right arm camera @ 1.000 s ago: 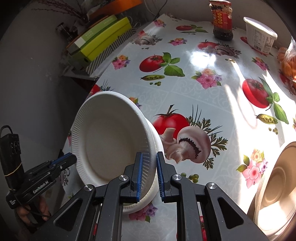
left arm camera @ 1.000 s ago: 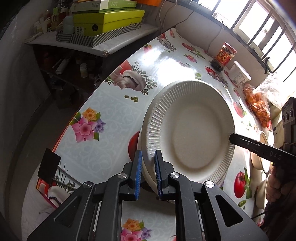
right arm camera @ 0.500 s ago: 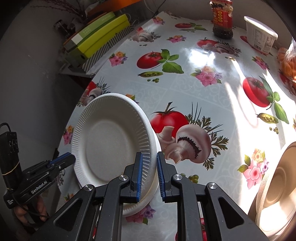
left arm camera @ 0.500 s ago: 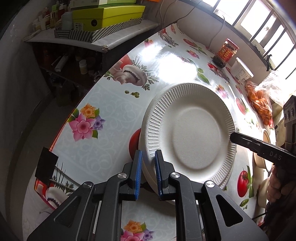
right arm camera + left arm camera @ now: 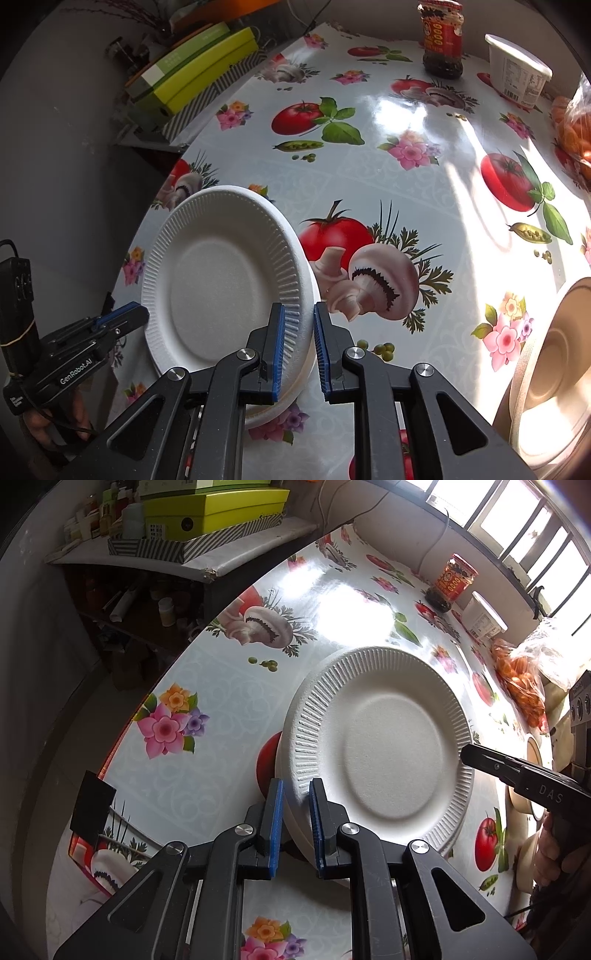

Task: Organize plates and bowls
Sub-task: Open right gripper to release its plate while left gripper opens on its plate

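A white foam plate (image 5: 384, 746) with a ribbed rim lies on top of another white plate (image 5: 284, 408) near the table's left edge. My left gripper (image 5: 295, 794) is shut on its near rim, blue pads (image 5: 276, 827) on either side of it. Across the same plate (image 5: 221, 284), my right gripper (image 5: 299, 314) is shut on the opposite rim. Each wrist view shows the other gripper at the plate's far edge: the right one (image 5: 476, 755) and the left one (image 5: 129, 314). A beige bowl (image 5: 554, 369) stands at the right.
The table wears a glossy cloth (image 5: 406, 110) printed with tomatoes, mushrooms and flowers. A red-labelled jar (image 5: 441, 37), a white tub (image 5: 517, 70) and a bag of orange fruit (image 5: 521, 679) stand at the far side. A shelf with green boxes (image 5: 214, 506) is beyond the left edge.
The top plate has settled slightly lower and closer onto the plate beneath it. Both grippers keep their hold on its rim and have hardly moved.
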Available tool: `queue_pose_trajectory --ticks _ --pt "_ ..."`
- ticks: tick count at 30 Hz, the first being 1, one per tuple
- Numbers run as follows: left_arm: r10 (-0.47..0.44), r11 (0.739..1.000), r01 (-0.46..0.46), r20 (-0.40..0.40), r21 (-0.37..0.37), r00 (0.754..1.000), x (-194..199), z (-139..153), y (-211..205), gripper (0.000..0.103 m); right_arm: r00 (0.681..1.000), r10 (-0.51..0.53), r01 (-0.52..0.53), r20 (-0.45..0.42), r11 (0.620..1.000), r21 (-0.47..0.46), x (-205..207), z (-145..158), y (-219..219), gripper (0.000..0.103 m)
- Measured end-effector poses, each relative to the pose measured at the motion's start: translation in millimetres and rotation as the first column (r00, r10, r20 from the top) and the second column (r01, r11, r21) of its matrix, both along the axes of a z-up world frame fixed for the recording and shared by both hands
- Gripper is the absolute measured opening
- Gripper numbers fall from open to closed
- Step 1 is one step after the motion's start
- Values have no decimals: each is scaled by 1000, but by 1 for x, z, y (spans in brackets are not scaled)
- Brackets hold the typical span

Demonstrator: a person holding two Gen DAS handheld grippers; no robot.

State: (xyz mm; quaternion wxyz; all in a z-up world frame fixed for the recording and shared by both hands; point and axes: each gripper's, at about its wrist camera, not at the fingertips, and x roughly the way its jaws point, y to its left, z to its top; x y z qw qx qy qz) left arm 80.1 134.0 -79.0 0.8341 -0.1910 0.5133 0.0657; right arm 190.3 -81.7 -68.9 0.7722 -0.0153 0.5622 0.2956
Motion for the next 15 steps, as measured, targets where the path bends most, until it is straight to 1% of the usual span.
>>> queue_pose_trajectory --ticks 3,4,6,8,13,15 --pt "-3 1000 3 -2 1 1000 0 0 0 15 1000 1 -1 -2 1000 -12 -1 -1 1 17" --pt "-3 1000 3 -4 2 1000 0 0 0 15 1000 4 -4 -1 1000 -13 -1 -1 1 19" --pt "-7 1000 7 -5 4 1000 0 0 0 15 1000 10 -10 0 1000 -12 -2 -1 2 24" --pt "-9 1000 9 -2 9 1000 0 0 -1 15 1000 14 -14 3 1000 -11 -3 -1 3 33" --pt "-9 1000 9 3 14 1000 0 2 -2 15 1000 18 -17 21 1000 -15 -4 2 4 35" --pt "-9 1000 9 5 14 1000 0 3 -2 17 1000 15 -14 24 1000 -15 -4 2 3 35"
